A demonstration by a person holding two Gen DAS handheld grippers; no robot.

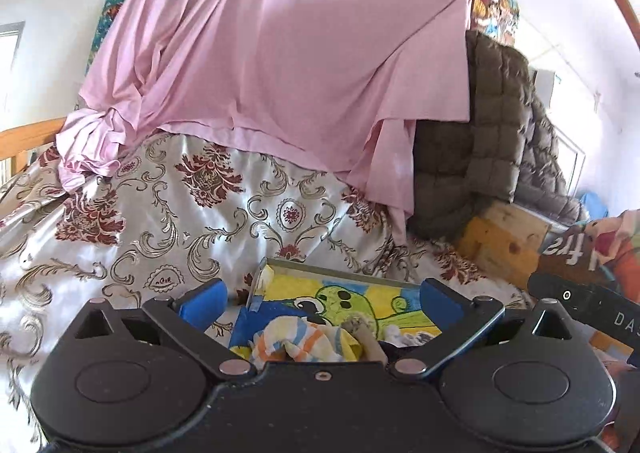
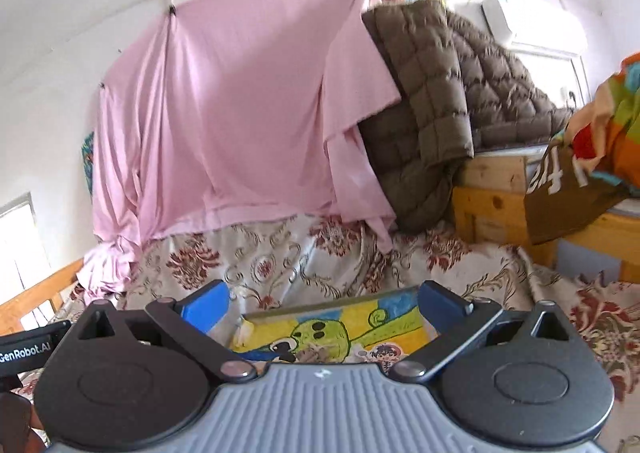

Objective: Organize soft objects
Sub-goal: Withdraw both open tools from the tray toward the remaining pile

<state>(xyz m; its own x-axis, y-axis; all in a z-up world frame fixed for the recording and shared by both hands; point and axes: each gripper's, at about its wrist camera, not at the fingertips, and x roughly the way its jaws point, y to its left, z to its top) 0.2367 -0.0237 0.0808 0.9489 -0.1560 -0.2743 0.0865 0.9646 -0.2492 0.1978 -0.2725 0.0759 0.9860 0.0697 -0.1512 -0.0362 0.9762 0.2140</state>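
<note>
Above painted board [image 1: 360, 301], left gripper [image 1: 320, 303] wide apart, empty

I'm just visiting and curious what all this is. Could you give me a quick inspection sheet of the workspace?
Surface: bed under a floral bedspread.
Job's things: striped cloth lying on a cartoon-painted tray.
Clutter: brown quilted blanket piled on a wooden frame; colourful bag.
Grippers: left gripper and right gripper both open, holding nothing.
Cables: nothing seen.
Surroundings: pink sheet hung on the wall; air conditioner.
</note>
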